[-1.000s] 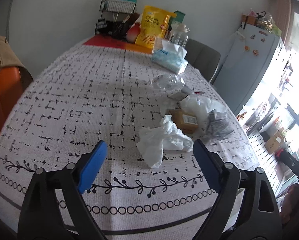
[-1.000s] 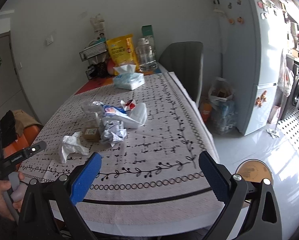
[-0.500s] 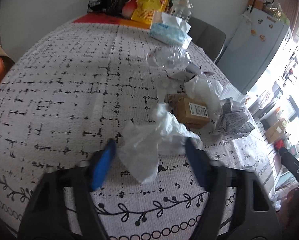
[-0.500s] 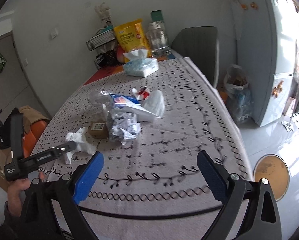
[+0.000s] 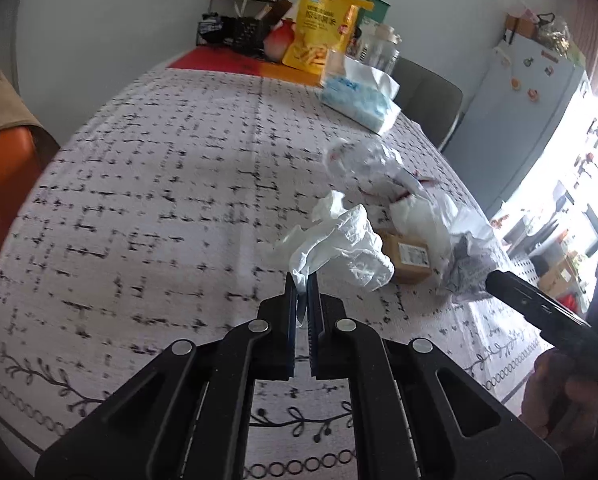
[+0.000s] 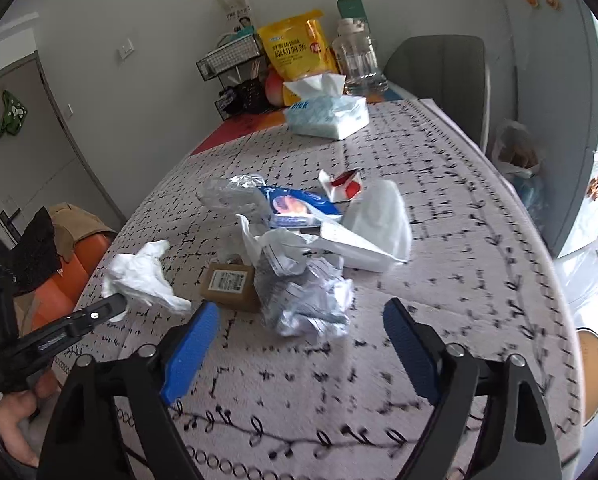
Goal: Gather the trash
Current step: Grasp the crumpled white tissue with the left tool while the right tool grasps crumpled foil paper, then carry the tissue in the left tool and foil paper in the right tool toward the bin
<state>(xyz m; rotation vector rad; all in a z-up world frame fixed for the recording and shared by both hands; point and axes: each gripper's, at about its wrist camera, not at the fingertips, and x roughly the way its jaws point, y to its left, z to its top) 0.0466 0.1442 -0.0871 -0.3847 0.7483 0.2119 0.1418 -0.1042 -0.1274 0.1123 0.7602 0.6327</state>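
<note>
We see a crumpled white tissue (image 5: pixel 339 244) at the near left edge of the trash heap on the counter (image 5: pixel 147 200), and our left gripper (image 5: pixel 302 284) has its jaws pressed together on the tissue's near corner, pinching it. Most of the tissue still lies on the patterned cloth. Just right of it sits a small brown box (image 5: pixel 409 256) with a white label, touching the tissue's edge in the left view.

Past the box, a ball of crumpled printed paper (image 6: pixel 307 300) lies directly ahead of our right gripper (image 6: pixel 301 344). Its jaws have just been closing a little but stand spread wide, with nothing pressed between them; the paper ball sits just beyond the blue tips. Behind the paper lie a white plastic bag (image 6: pixel 375 232), a blue food wrapper (image 6: pixel 299 204), a clear crinkled wrapper (image 6: pixel 227 192) and a small red-and-white carton (image 6: pixel 343 184), all bunched together.

Farther along the counter, well apart from the heap, a pack of tissues (image 6: pixel 327 114) rests, and behind it stand a yellow snack bag (image 6: pixel 295 46), a clear jar (image 6: pixel 357 64) and a black wire rack (image 6: pixel 231 64) against the wall. A grey chair (image 6: pixel 443 76) stands at the far right, an orange chair (image 6: pixel 63 276) at the near left.
</note>
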